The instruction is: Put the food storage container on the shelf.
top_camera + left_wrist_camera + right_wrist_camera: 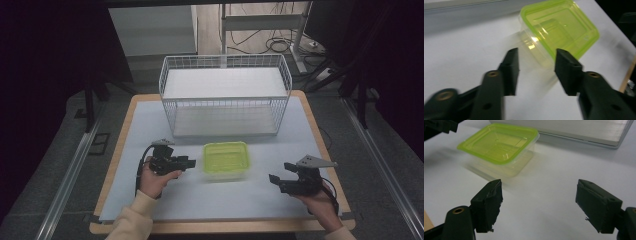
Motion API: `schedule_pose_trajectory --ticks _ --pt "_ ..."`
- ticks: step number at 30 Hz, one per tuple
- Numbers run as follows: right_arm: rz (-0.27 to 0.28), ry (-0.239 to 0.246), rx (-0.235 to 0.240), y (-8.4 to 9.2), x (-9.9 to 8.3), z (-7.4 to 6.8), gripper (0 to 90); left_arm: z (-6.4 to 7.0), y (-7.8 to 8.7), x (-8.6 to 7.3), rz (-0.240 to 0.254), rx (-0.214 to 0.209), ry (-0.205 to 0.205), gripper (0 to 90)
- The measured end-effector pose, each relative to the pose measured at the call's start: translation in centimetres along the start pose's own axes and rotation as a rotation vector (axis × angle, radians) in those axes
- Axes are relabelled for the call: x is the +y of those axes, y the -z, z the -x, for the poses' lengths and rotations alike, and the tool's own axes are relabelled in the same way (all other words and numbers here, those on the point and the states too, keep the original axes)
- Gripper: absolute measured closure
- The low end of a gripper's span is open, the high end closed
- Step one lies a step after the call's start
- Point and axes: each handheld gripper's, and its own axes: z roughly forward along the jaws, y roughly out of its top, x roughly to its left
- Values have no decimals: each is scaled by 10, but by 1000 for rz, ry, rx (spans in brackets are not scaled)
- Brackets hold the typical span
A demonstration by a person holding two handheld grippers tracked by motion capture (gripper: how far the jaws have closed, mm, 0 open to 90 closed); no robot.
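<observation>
My left gripper sits just beside the box, fingers apart and empty; my right gripper waits farther off, fingers wide. The box rests on the tabletop, ungrasped, before the basket; I judge nothing done yet.

Your container was glossy clear plastic under a lime lid; the basket at twelve o'clock was white-coated wire, the table matt.

Black tools, seemingly cream sleeves
</observation>
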Motion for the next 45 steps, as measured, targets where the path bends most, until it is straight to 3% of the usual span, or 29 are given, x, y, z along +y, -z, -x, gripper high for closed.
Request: schedule_pose_trajectory --ticks 3,8,14,19,24,29,33,38,45 --pt "-5 -44 22 -2 4 4 234 0 3 -1 5 -24 24 408" --pt "-35 -129 84 -8 14 10 233 -1 5 -3 5 -59 59 365" --pt "-83 -153 107 -20 24 11 259 2 3 0 -14 -62 64 409" --pt "-84 -181 147 -32 31 12 330 -2 -10 5 9 -86 125 454" --pt "-81 -220 196 -47 43 15 393 -4 -22 10 1 -103 147 490" --pt "-101 -236 213 -66 51 15 426 -9 -32 11 -4 -105 177 507" --pt "-117 -256 221 -79 54 15 442 -11 -37 11 -11 -114 191 508" --pt "-132 -287 237 -86 54 17 477 -13 -46 13 -5 -162 237 530" --pt "-145 -343 273 -91 52 26 531 -11 -51 11 -30 -147 237 570"
